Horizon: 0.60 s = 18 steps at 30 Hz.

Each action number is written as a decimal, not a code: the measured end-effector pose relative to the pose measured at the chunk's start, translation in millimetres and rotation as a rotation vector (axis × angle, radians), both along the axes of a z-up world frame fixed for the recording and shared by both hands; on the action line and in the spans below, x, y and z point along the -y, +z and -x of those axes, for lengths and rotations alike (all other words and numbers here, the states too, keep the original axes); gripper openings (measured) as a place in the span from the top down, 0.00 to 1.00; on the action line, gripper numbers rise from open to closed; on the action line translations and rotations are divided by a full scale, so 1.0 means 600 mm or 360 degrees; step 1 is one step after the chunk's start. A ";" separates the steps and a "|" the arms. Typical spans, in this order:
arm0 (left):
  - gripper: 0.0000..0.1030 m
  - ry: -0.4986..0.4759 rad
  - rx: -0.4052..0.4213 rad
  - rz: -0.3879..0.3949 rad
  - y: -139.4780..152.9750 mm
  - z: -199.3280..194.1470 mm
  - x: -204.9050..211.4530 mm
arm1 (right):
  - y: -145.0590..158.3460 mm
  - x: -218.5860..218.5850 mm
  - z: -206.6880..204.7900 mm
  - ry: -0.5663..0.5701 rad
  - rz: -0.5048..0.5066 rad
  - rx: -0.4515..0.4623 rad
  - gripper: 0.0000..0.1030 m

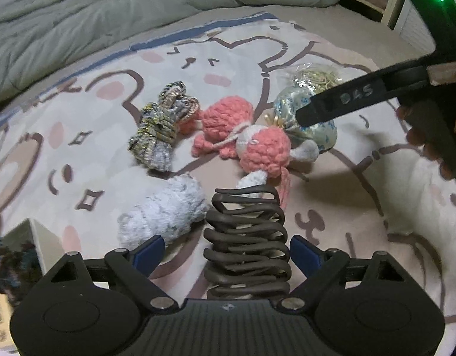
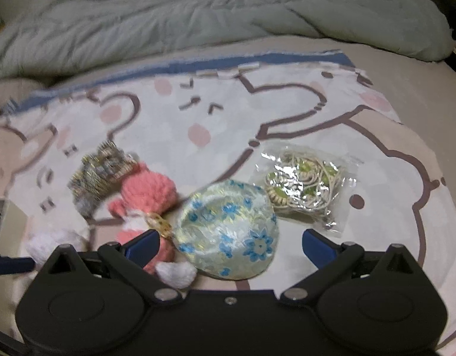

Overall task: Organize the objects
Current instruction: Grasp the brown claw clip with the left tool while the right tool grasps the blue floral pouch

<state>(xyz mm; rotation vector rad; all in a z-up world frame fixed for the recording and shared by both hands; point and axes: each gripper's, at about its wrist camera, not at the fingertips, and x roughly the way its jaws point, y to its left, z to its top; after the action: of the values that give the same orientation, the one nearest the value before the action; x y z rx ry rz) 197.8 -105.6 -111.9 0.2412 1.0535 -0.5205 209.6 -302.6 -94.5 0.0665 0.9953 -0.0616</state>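
**Q:** Bedding fills both views: a grey-green quilted duvet (image 1: 109,14) lies behind a pale cartoon-bear printed sheet (image 1: 168,68). What lies on the sheet?

**A:** A loose cluster: a grey-gold metallic yarn bundle (image 1: 161,127), a pink-and-white crocheted plush toy (image 1: 257,142), a fluffy white yarn ball (image 1: 165,213), a round brocade pouch with blue flowers (image 2: 228,231) and a clear plastic packet of beaded cord (image 2: 305,184). A dark coiled hair tie (image 1: 247,243) stands between the left gripper (image 1: 228,249)'s blue pads, apparently untouched. At lower left a box corner (image 1: 35,234) shows, perhaps the destination.

**Q:** How do the claws stand?

**A:** Both are released. The right gripper (image 2: 231,243) hangs over the pouch, pads clear of it on either side. In the left view its black finger crosses in front of the pouch.

**Q:** How is the step best done?

**A:** Judged a pre-grasp. Centre each claw on one item, then close squarely. The pouch looks slippery, so grip it across its middle and avoid snagging the plush toy's loop just beside it.

**Q:** Any writing?

**A:** "DAS" reads on the black finger. Print on the carton at the lower left edge is illegible.
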 end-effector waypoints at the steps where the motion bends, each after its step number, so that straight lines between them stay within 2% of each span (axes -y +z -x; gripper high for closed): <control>1: 0.14 0.0007 -0.0014 0.0002 -0.004 -0.003 0.002 | -0.005 -0.001 -0.004 -0.0007 0.0015 -0.0017 0.00; 5: 0.18 -0.0021 -0.0042 -0.0003 -0.017 -0.013 0.013 | -0.020 0.002 -0.021 0.0010 0.0003 -0.0050 0.00; 6: 0.22 -0.0022 -0.0056 0.0000 -0.020 -0.017 0.015 | -0.024 0.001 -0.024 0.0012 0.0011 -0.0057 0.00; 12: 0.31 0.0005 -0.0118 0.0063 -0.032 -0.035 0.021 | -0.043 0.000 -0.044 0.0039 0.0001 -0.0100 0.01; 14: 0.37 -0.0007 -0.0127 0.0071 -0.034 -0.035 0.023 | -0.047 0.001 -0.047 0.0046 -0.0020 -0.0111 0.03; 16: 0.37 -0.0011 -0.0123 0.0054 -0.032 -0.033 0.026 | -0.051 0.004 -0.050 0.0042 -0.0062 -0.0123 0.10; 18: 0.37 -0.0013 -0.0124 0.0040 -0.030 -0.031 0.027 | -0.051 0.007 -0.050 0.0034 -0.0111 -0.0130 0.12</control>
<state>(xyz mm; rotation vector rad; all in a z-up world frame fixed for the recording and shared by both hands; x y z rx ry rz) 216.3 -121.9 -129.7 0.2048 1.1216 -0.5539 239.9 -306.7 -125.3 0.1180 1.0796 -0.0100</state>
